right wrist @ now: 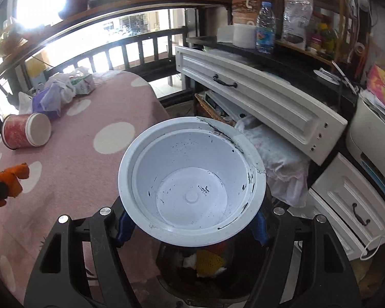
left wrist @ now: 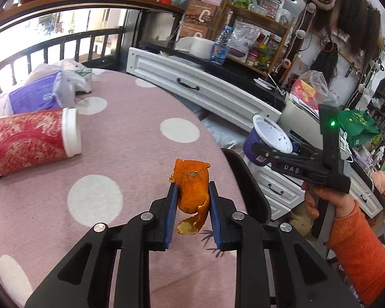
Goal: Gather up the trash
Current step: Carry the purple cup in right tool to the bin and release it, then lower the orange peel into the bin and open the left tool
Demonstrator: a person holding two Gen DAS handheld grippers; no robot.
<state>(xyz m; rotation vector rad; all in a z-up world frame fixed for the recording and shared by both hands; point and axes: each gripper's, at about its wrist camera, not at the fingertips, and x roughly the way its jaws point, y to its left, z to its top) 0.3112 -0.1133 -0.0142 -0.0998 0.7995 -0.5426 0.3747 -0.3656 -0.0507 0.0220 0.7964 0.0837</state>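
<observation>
Left hand-held gripper (left wrist: pixel 192 200) clamped; right hand-held gripper (right wrist: pixel 192 228) gripping — both angled downward.

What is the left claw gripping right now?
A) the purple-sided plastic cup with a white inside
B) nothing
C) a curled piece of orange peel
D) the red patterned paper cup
C: in the left wrist view, the curled piece of orange peel sits clamped between the blue pads of the left claw, above the pink polka-dot tablecloth.
</observation>
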